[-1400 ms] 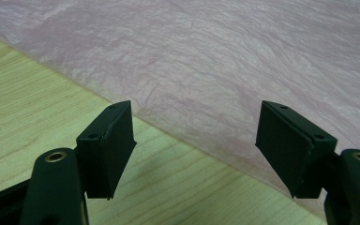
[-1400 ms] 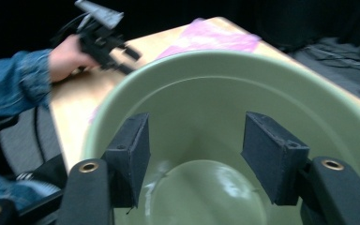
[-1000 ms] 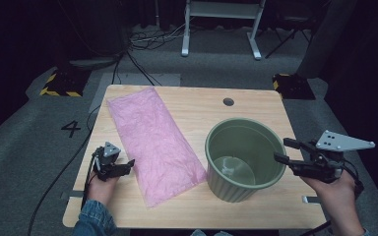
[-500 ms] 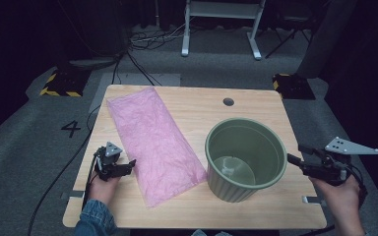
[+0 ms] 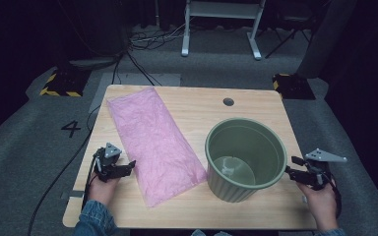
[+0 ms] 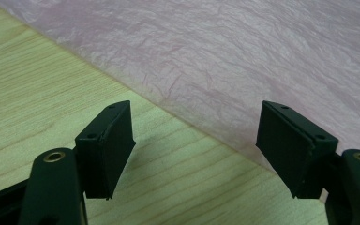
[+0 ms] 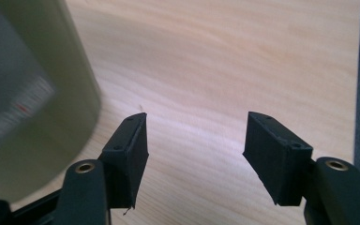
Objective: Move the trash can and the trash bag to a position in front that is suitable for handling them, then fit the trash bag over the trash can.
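A pale pink plastic bag lies flat and slanted across the left half of the wooden table. A green round pot stands upright at the right, nothing in it. My left gripper rests low at the bag's left edge, open, with the bag's rim just beyond its pads and bare wood between them. My right gripper sits low by the table's right edge, open, just right of the pot. In the right gripper view the pot's wall stands left of the gripper, bare wood between the pads.
A small round hole sits in the tabletop near its far edge. Cables trail off the left side onto grey carpet marked with a 4. A white frame stands beyond the table.
My right gripper has come down and drawn back from beside the pot's rim to low by the table's right edge. The left gripper, bag and pot have stayed put.
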The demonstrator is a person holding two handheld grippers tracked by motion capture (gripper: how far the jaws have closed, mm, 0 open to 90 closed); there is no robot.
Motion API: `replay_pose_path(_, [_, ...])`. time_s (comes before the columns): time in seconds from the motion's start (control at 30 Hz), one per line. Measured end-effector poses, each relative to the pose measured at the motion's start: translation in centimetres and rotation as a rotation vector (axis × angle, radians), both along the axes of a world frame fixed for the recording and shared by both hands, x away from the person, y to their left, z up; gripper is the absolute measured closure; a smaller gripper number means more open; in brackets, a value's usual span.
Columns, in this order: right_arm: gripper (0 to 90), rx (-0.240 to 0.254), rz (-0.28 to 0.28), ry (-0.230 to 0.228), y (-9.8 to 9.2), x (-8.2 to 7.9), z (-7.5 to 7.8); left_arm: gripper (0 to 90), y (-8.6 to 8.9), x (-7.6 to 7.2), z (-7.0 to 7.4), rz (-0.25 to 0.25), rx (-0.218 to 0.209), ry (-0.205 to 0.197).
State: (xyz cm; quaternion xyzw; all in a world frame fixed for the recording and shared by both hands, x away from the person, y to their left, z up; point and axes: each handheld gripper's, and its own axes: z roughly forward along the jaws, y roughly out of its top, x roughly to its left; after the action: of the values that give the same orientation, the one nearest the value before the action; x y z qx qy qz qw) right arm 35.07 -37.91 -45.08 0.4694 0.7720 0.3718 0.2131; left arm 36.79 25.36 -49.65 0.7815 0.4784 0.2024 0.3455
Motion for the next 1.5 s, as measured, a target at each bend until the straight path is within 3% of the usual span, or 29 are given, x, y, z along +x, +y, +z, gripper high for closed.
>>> replay_pose_path(0.13, [39.4,-0.08,-0.02,0.022,0.4,0.5,-2.7,27.4,-0.3,0.3,0.3,-0.01,0.014,-0.004])
replay_pose_path(0.23, [39.0,-0.078,-0.022,0.03,0.6,0.7,-3.4,27.4,-0.1,0.6,0.9,-0.001,0.008,-0.01])
replay_pose_path(0.3, [38.7,-0.063,-0.021,0.031,0.9,0.8,-3.9,27.3,0.3,0.9,1.3,0.02,-0.025,-0.011])
replay_pose_path(0.37, [37.5,-0.063,-0.017,0.04,1.3,1.0,-4.4,27.3,0.8,1.5,1.4,0.041,-0.058,0.013])
replay_pose_path(0.53, [32.9,-0.029,-0.007,0.015,1.7,1.1,-5.2,26.9,1.6,3.1,1.4,0.086,-0.072,0.057])
replay_pose_path(0.73, [29.6,-0.033,0.001,0.019,1.9,1.3,-5.2,25.2,0.9,5.6,1.0,0.111,-0.025,0.113])
replay_pose_path(0.8, [29.3,-0.034,-0.001,0.018,1.9,1.3,-5.2,25.0,0.4,6.3,0.9,0.108,-0.012,0.116])
replay_pose_path(0.93, [29.2,-0.037,0.009,0.017,1.9,1.2,-5.2,24.5,-1.0,7.2,0.6,0.098,0.062,0.141])
replay_pose_path(1.13, [29.3,-0.036,0.01,0.017,1.9,1.2,-5.2,21.2,-1.7,7.5,0.3,0.077,0.059,0.115])
replay_pose_path(1.2, [29.3,-0.036,0.013,0.016,2.0,1.3,-5.2,26.1,-2.0,7.3,0.4,0.056,0.048,0.11])
replay_pose_path(1.23, [29.3,-0.035,0.013,0.018,2.0,1.3,-5.2,42.9,-2.5,7.1,0.6,0.021,0.053,0.103])
replay_pose_path(1.27, [29.3,-0.035,0.013,0.018,2.0,1.3,-5.2,48.2,-2.5,7.1,0.6,0.021,0.053,0.103])
replay_pose_path(1.37, [29.3,-0.035,0.014,0.017,2.0,1.3,-5.2,53.2,-3.1,7.1,0.6,0.007,0.051,0.095])
replay_pose_path(1.43, [29.3,-0.036,0.014,0.017,2.0,1.3,-5.2,65.9,-3.4,7.1,0.6,-0.007,0.052,0.094])
replay_pose_path(1.5, [29.3,-0.036,0.014,0.018,2.0,1.3,-5.2,69.9,-3.6,7.0,0.6,-0.02,0.053,0.092])
